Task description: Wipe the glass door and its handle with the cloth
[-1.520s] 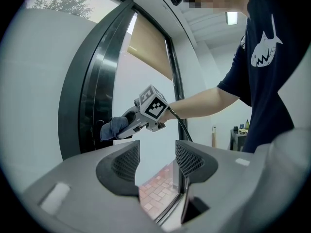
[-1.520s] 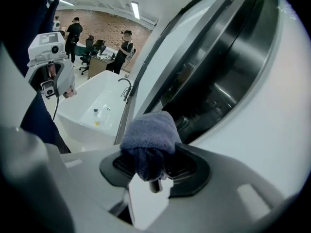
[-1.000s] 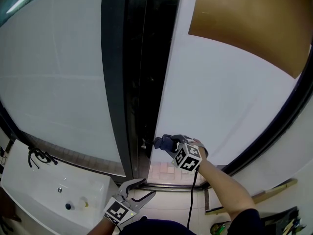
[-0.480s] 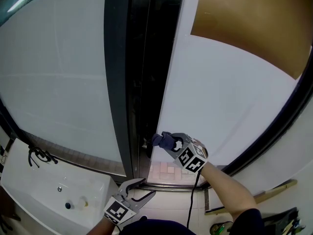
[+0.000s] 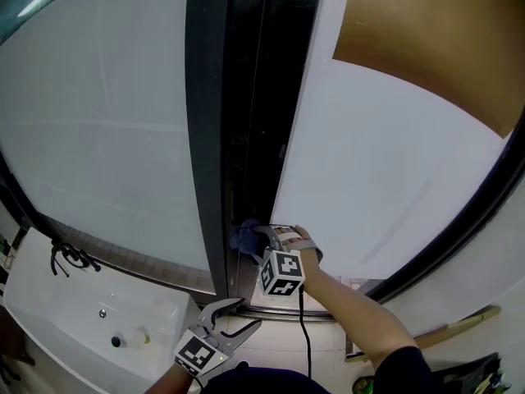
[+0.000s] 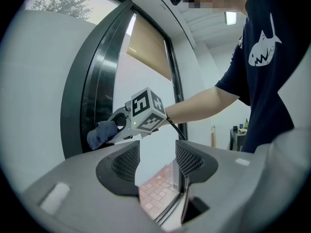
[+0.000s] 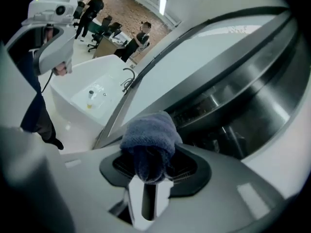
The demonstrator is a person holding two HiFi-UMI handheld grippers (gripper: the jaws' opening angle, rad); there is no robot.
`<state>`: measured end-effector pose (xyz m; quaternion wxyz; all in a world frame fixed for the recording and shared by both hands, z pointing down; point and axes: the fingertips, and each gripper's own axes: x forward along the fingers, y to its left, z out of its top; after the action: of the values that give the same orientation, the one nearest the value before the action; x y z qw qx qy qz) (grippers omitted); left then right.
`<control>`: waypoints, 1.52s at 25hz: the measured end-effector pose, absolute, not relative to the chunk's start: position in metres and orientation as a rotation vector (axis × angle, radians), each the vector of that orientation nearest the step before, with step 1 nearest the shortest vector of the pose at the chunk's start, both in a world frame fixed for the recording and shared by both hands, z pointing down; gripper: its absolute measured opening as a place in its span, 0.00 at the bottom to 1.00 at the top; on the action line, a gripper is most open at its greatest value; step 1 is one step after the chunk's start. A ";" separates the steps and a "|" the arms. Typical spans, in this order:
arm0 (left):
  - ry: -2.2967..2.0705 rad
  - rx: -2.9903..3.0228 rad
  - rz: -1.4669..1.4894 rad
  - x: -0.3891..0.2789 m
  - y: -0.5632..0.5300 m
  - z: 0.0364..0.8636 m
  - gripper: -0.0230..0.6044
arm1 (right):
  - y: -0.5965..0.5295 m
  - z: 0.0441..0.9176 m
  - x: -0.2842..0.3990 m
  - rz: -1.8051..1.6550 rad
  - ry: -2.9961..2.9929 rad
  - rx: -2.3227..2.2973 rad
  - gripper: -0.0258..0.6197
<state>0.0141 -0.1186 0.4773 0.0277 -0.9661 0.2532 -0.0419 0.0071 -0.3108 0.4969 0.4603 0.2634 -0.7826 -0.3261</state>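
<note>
we saw the frosted glass door (image 5: 98, 138) fill the left of the scene, its top cut off, with a dark door frame (image 5: 205, 138) down its right side. the black channel right of that frame was too dark for us to pick out a handle. low and near, the left gripper (image 5: 240, 316) hung with jaws apart, holding nothing. the right gripper (image 5: 256, 238) was clamped on the blue cloth (image 5: 244, 236), low at that channel; we could not tell whether it touched.
</note>
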 end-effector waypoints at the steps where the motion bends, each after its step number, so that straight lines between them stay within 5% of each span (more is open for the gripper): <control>1: 0.788 -2.983 -0.129 0.012 -0.120 0.478 0.40 | -0.310 0.499 0.008 -0.843 -1.892 0.635 0.30; 12: 0.745 -2.984 -0.120 0.017 -0.123 0.479 0.40 | -0.297 0.511 0.052 -1.082 -1.627 0.596 0.30; 26: 0.735 -3.004 -0.099 0.017 -0.121 0.481 0.40 | -0.295 0.512 0.110 -0.976 -1.568 0.678 0.30; 38: 0.772 -3.007 -0.090 0.009 -0.128 0.482 0.40 | -0.279 0.507 0.018 -0.939 -1.874 0.622 0.30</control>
<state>0.0095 -0.1283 0.4822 0.0181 -0.9680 0.2484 -0.0291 0.0178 -0.2789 0.5072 0.4597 0.2526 -0.7611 -0.3816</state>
